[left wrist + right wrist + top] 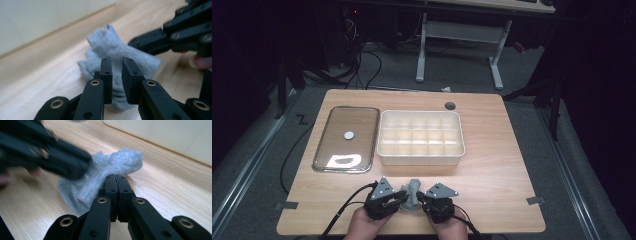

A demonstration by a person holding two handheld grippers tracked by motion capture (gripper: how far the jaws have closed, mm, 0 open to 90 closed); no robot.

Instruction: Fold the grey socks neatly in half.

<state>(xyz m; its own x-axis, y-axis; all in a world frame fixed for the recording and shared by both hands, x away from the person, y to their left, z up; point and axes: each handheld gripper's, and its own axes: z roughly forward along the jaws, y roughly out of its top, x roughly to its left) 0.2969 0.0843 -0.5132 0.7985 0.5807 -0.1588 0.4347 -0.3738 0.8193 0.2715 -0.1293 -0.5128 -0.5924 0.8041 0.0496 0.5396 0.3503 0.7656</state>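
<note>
Right gripper view has the right gripper (116,178) with fingers pressed together at the edge of a grey sock (100,177); the left gripper (117,61) stands narrowly apart, gripping nothing. Bundled near the bench (492,165) front edge, it probably goes next into the compartment box (420,137).

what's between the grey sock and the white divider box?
Nothing: bare wood. In the high view a strip of table separates the grey sock from the white divider box; the left gripper view shows the same bare stretch.
</note>
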